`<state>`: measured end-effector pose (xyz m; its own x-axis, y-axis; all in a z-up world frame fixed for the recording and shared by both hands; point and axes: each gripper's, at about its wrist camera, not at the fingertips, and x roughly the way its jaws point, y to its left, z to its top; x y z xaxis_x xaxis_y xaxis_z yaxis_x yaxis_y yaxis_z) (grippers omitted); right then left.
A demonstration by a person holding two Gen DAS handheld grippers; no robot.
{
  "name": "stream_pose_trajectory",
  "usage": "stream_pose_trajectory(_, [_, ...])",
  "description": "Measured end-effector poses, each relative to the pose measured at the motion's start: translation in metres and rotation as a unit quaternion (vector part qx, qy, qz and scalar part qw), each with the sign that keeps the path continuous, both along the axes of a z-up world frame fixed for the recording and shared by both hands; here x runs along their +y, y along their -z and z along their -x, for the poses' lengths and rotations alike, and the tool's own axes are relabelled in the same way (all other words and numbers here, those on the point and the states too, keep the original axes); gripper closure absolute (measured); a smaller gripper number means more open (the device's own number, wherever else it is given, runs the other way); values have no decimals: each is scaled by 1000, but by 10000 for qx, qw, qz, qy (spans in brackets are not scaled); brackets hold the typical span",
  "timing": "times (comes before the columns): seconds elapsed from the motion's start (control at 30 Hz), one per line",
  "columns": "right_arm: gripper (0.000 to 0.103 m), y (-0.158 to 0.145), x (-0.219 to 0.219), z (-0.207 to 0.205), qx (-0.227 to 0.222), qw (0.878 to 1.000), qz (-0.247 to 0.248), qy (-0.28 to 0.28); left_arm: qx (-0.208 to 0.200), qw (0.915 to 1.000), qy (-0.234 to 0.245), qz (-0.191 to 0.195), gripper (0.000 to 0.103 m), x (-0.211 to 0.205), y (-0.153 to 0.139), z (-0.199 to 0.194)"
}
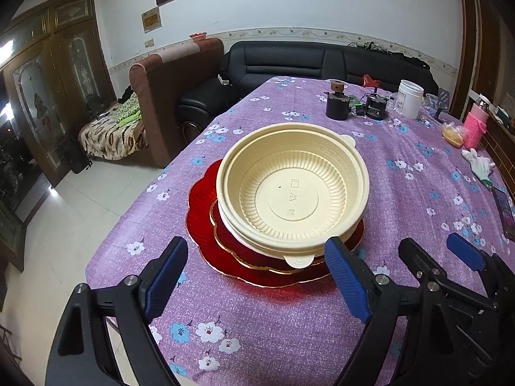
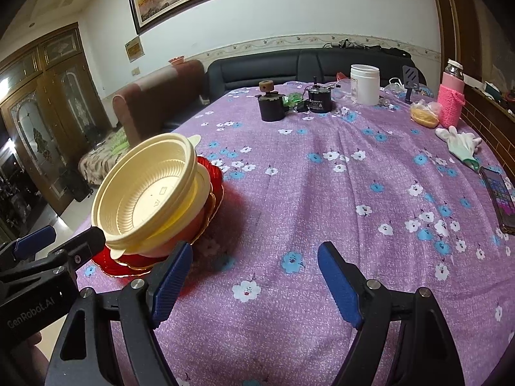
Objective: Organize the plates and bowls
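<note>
Nested cream plastic bowls sit on a stack of red scalloped plates with gold rims, on the purple floral tablecloth. My left gripper is open and empty, its blue pads just short of the stack's near edge. In the right wrist view the bowls and red plates stand at the left. My right gripper is open and empty over bare cloth, to the right of the stack. It also shows in the left wrist view at the right.
At the far end of the table stand two black devices, a white jar and a pink sleeved bottle. A white glove and a phone lie at the right. The table's left edge drops to the floor.
</note>
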<state>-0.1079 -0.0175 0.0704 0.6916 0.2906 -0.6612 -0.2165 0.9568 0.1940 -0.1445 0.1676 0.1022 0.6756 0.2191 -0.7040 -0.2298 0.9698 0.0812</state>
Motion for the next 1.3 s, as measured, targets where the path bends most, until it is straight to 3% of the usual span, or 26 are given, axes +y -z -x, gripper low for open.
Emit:
stream_pose_trajectory(0.43, [18,11,-7,-5,174,9998,-30,99,101,9999,-52,-111,13,-4,9,-6])
stream_pose_trajectory(1.3, [18,30,-1,-16,483,9987,95,121,368,9992,45,121,13,1,29,-17])
